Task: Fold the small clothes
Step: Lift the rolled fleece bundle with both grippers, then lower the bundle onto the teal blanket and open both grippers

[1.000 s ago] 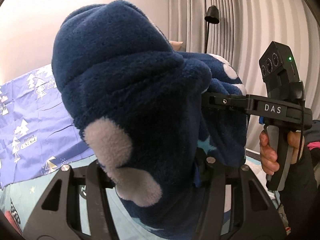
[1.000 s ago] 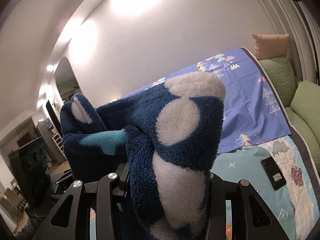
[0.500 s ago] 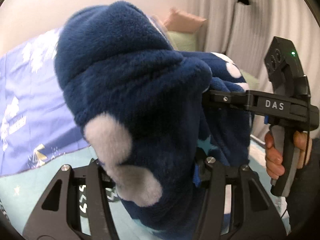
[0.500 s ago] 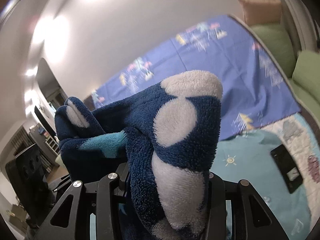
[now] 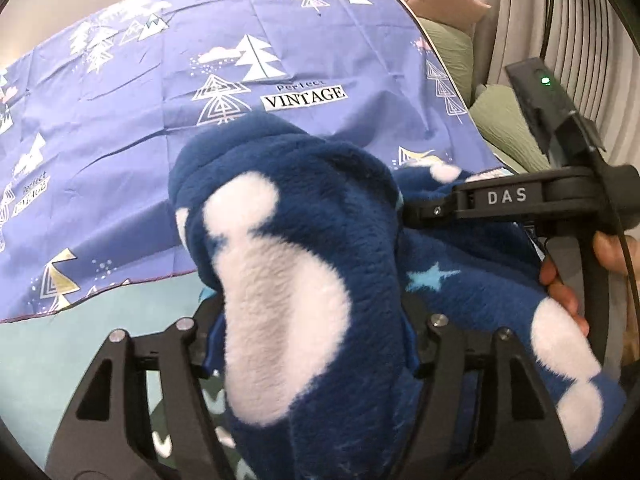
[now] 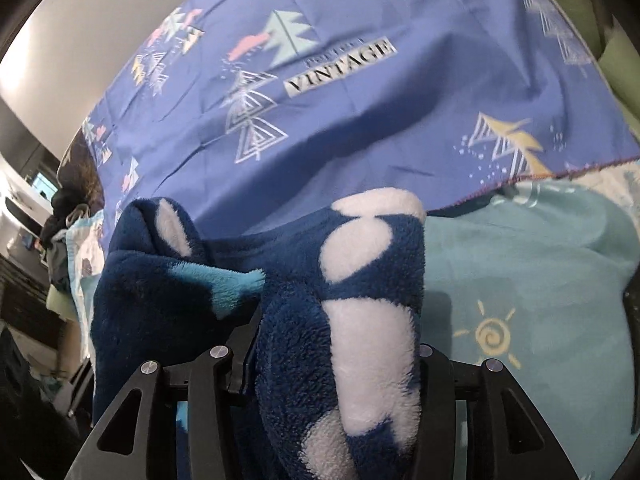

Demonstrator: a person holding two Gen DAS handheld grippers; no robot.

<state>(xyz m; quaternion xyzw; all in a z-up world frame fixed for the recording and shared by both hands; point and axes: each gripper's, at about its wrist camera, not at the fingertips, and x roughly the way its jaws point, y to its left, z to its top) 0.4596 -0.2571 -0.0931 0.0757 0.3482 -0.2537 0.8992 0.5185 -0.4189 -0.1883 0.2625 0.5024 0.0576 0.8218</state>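
Observation:
A small dark blue fleece garment [image 5: 320, 264] with white spots and light blue stars is held up between both grippers above the bed. My left gripper [image 5: 312, 344] is shut on one bunched edge of it. My right gripper [image 6: 332, 364] is shut on another bunched edge of the garment [image 6: 360, 288]. The right gripper also shows in the left wrist view [image 5: 516, 200], close on the right, with a hand on its handle. The fleece hides the fingertips of both grippers.
A purple sheet [image 5: 180, 92] printed with trees and "VINTAGE" covers the far part of the bed. A light turquoise blanket [image 6: 520, 280] with a sun print lies nearer. Green cushions [image 5: 504, 120] and a pink pillow [image 5: 444, 0] sit at the right, by a curtain.
Both grippers have tipped downward with the garment still held. The views swung from the wall and curtain to the purple sheet and blanket below.

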